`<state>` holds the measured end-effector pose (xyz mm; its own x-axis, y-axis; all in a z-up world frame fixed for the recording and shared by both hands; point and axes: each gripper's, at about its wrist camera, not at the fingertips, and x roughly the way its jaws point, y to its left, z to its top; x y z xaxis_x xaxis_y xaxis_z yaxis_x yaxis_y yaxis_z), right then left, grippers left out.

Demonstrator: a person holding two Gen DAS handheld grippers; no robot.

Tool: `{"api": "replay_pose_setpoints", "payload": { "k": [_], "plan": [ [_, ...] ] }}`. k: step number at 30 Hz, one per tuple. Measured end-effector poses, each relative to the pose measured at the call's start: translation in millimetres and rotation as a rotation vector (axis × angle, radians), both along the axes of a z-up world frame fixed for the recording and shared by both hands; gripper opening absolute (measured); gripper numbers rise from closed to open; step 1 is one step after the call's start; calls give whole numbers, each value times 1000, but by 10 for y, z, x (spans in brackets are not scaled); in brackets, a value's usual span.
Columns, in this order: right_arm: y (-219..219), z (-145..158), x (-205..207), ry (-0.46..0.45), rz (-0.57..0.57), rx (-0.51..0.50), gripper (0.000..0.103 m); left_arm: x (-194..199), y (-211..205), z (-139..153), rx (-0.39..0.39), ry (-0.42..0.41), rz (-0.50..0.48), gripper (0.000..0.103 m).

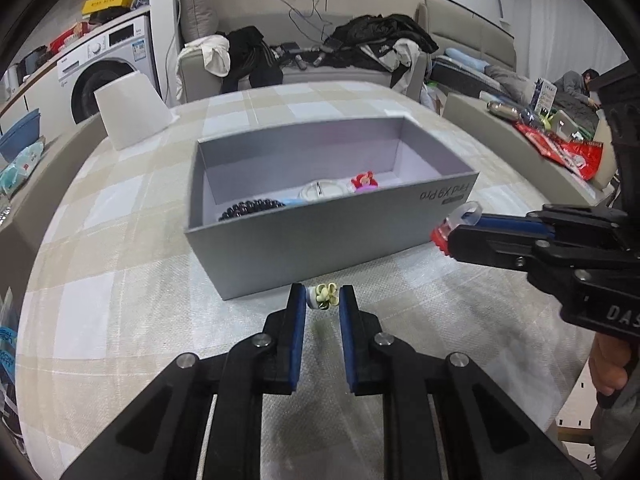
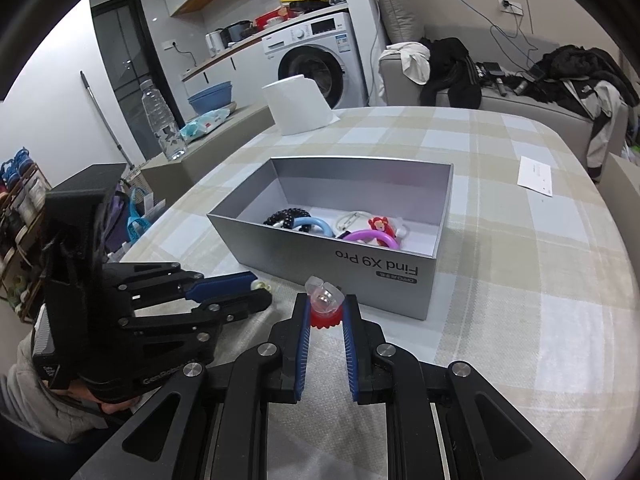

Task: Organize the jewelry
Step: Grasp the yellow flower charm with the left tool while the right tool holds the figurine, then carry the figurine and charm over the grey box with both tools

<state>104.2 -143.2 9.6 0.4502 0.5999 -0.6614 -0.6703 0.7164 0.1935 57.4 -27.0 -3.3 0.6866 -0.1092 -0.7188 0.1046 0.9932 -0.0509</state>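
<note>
- The table [image 2: 520, 240], covered with a beige-and-white checked cloth, takes up most of both views.
- A grey cardboard box [image 1: 304, 240] sits open-topped in the middle of it, printed lettering on its near long wall. From the right wrist view the same box [image 2: 360, 268] stands straight ahead of the right gripper.
- A white paper roll [image 2: 298, 104] stands on the far side of the table, well apart from the box.
- A white slip of paper [image 2: 536, 176] lies flat on the cloth to the right of the box.
- Inside the box lie a black beaded bracelet [image 2: 286, 216], a light blue ring-shaped piece [image 2: 314, 224], a purple ring-shaped piece [image 2: 370, 236], a white bangle [image 1: 324, 190] and a small red figure charm [image 2: 380, 224] — all bunched toward the near wall.
- The left gripper [image 1: 322, 298] is closed down on a small pale yellow-green flower clip [image 1: 326, 295], which sits between its blue pads just in front of the box's near wall, low over the cloth.
- The right gripper [image 2: 326, 308] is clamped on a small ring with a clear top and a red toothed base [image 2: 324, 306] — held near the box's near wall, outside it.
</note>
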Motion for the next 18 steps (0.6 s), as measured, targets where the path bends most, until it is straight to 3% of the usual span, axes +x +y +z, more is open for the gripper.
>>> {"api": "replay_pose_setpoints", "payload": {
  "k": [18],
  "plan": [
    [-29, 354, -88, -96, -4, 94, 15, -93, 125, 389, -36, -150, 57, 12]
  ]
}}
